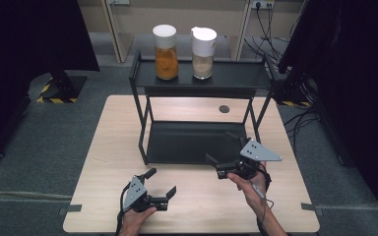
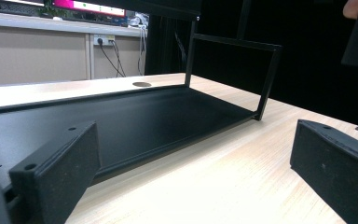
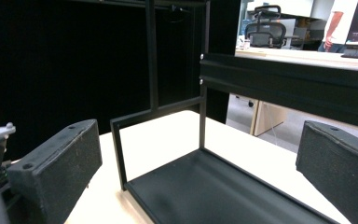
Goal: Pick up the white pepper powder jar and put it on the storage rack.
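Here both tools, left (image 1: 163,183) and right (image 1: 221,149), gape empty just before the black rack (image 1: 197,142).

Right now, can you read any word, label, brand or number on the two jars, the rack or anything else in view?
None can be read.
Orange-filled jar: no label visible.
Beige-filled jar: no label visible.
Black rack: no markings.
Screen in the left gripper view: bright strip, any text too blurred to read.
Both grippers, left and right, show no print.
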Demonstrator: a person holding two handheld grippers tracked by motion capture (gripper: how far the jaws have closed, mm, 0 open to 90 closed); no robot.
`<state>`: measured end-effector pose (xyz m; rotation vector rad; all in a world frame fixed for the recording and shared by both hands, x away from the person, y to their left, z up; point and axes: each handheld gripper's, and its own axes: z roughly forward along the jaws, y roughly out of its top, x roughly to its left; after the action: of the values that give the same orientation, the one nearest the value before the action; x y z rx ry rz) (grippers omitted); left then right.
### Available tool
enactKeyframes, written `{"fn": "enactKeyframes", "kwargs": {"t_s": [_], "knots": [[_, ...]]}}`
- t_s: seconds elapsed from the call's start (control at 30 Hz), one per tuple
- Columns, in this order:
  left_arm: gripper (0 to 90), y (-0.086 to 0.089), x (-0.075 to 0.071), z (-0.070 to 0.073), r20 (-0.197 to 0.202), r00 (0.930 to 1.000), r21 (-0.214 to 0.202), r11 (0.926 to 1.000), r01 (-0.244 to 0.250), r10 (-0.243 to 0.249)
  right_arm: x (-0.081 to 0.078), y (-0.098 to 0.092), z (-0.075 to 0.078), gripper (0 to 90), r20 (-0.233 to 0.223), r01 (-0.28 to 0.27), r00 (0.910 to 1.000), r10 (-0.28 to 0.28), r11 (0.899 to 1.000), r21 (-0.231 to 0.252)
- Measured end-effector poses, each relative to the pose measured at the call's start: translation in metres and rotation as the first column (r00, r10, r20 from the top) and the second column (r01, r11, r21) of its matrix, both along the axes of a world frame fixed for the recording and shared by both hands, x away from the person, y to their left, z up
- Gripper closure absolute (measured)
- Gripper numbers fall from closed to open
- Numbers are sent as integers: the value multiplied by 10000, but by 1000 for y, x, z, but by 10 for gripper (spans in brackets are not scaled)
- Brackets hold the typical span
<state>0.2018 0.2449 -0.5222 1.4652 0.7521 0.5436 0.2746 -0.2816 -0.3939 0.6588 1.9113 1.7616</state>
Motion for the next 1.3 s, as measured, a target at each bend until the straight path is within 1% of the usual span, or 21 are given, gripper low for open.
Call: {"fn": "enactKeyframes", "kwargs": {"t_s": [0.17, 0.3, 0.5, 0.63, 0.8, 1.07, 1.2, 1.3], "knots": [[10, 0, 0, 0, 0, 10000, -10, 10000, -10, 10, -3, 0, -11, 4, -98, -31, 9999, 30, 10000, -76], [10, 0, 0, 0, -4, 10000, -26, 10000, -20, 20, -6, 0, -21, 4, -266, -56, 9996, 54, 10000, -77], [10, 0, 0, 0, 24, 10000, 2, 10000, -28, 28, -10, 1, -36, 4, -428, -133, 9990, 121, 9995, -271], [10, 0, 0, 0, -2, 10000, -37, 10000, -61, 61, -12, 1, -44, 4, -549, -164, 9984, 153, 9997, -195], [10, 0, 0, 0, 11, 10000, -37, 10000, -80, 80, -14, 2, -54, 4, -566, -218, 9982, 205, 9995, -222], [10, 1, 1, 0, -29, 9999, -113, 9998, -137, 137, -15, -1, -69, 4, -816, -251, 9964, 239, 9996, -135], [10, 2, 0, -1, -79, 9997, -149, 9997, -217, 216, -15, -3, -75, 4, -906, -184, 9957, 180, 9998, -34], [10, 2, 0, 0, 19, 9997, -161, 9996, -226, 226, -15, -5, -77, 4, -927, -166, 9956, 158, 9998, -70]]}}
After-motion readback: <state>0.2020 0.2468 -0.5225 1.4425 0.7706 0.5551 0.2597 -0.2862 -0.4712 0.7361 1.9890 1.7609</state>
